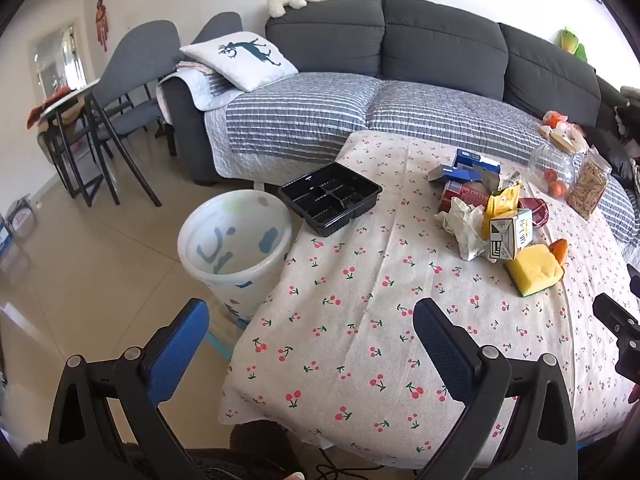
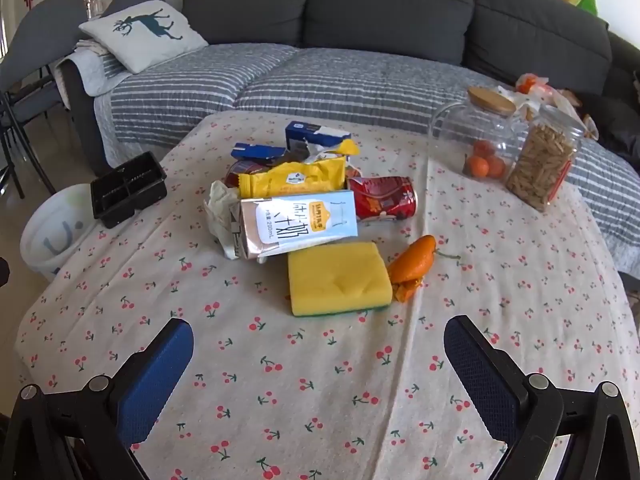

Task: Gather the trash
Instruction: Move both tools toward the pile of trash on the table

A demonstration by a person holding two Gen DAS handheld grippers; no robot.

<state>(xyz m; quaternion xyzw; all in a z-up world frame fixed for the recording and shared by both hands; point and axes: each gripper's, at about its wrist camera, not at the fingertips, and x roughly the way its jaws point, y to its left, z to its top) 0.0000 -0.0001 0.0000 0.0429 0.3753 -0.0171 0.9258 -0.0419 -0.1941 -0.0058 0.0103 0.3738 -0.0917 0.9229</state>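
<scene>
Both grippers hang with jaws wide apart, nothing held: left gripper (image 1: 310, 344) over the near-left edge of the worktop (image 1: 360, 320), right gripper (image 2: 318, 364) over the near middle of the cherry-print cloth. Just ahead of the right gripper lies a yellow sponge (image 2: 339, 278), flat on the cloth, with an orange peel (image 2: 412, 266) touching its right side. Behind the sponge sits the trash pile: milk carton (image 2: 298, 224) on its side, touching the sponge's far edge, crumpled tissue (image 2: 219, 210) at its left, yellow snack wrapper (image 2: 292, 179) behind it, crushed red can (image 2: 382, 198) to the right, blue boxes (image 2: 316, 134) at the back. Black plastic tray (image 1: 331, 198) sits at the worktop's left edge, well apart from the pile. White trash bin (image 1: 236, 240) stands on the floor just beside that edge, below the tray. Far right: glass jar (image 2: 472, 140) with small oranges, tilted, next to a jar of snack sticks (image 2: 540, 164). Grey sofa (image 1: 400, 40) behind.
</scene>
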